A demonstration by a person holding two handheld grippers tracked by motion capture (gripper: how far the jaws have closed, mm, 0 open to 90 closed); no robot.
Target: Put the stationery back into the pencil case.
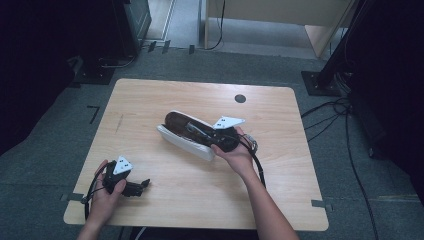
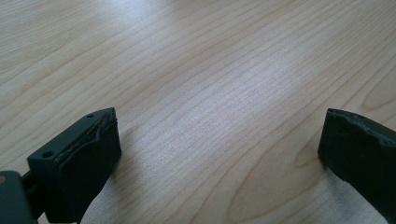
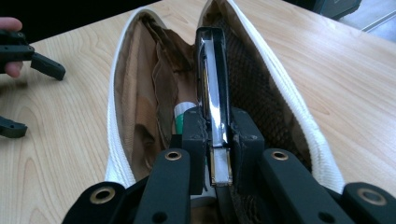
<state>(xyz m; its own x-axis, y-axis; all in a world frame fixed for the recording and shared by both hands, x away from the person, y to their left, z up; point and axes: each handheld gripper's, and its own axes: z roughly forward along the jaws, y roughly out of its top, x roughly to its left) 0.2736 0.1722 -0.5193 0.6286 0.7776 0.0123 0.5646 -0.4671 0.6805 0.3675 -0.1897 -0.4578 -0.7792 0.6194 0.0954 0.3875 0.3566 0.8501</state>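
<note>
My right tongs pinch a flat, glossy black bar with a chrome edge, its far end inside the open pouch. The pouch is long and boat-shaped, white with a ribbed zip rim, lined in crumpled brown cloth and dark mesh; it lies at the worktop's centre, its mouth end pointing to ten o'clock. A white tube with a green band sits inside. My left tongs, at seven o'clock, stand spread over bare pale wood grain, blunt matte pads apart.
</note>
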